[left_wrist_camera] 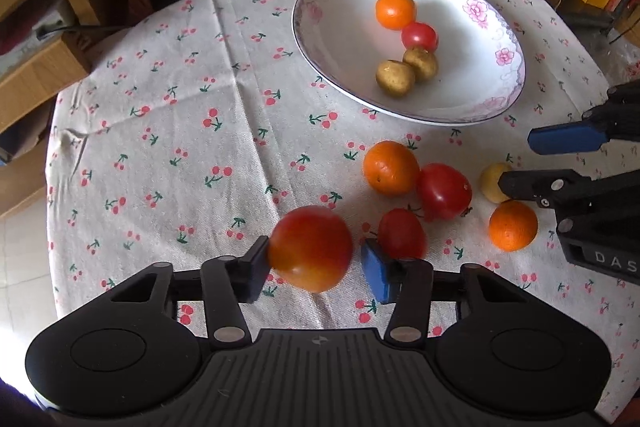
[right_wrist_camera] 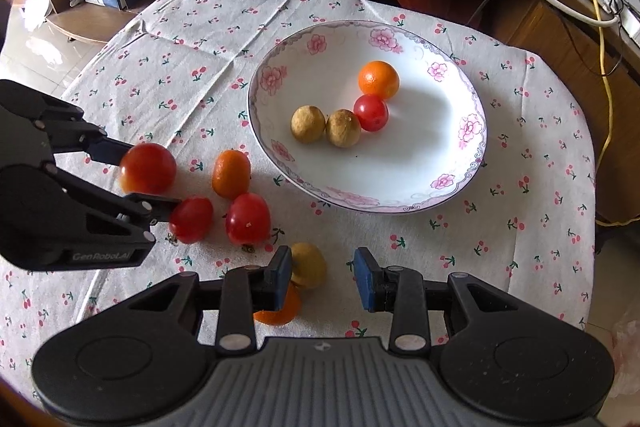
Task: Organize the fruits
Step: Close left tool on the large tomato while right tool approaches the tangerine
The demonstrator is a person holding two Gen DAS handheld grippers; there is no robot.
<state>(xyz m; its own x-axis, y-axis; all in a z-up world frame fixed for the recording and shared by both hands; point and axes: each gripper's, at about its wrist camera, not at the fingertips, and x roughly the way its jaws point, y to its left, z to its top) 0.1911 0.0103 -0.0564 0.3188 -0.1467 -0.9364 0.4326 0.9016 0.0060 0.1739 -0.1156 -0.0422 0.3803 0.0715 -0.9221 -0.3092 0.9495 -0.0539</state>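
Left gripper (left_wrist_camera: 314, 263): jaws spread approx. one tomato wide, large tomato (left_wrist_camera: 310, 249) between the pads. Left pad touches it; a gap shows at the blue right pad, so firm clamping can't be confirmed. Tomato is near-round, long axis not readable (blurred).

Right gripper (right_wrist_camera: 322, 277): jaws wide, nothing between them. Small yellow fruit (right_wrist_camera: 308, 265) just beside its left finger, orange (right_wrist_camera: 280, 309) partly under it.

On cloth (left_wrist_camera: 168, 131): orange (left_wrist_camera: 390, 168), two tomatoes (left_wrist_camera: 443, 191) (left_wrist_camera: 401, 233), the lower one elongated w/ long axis approx. upright in view.

Plate (left_wrist_camera: 332, 39) holds one orange, one small tomato, two brownish-yellow fruits.
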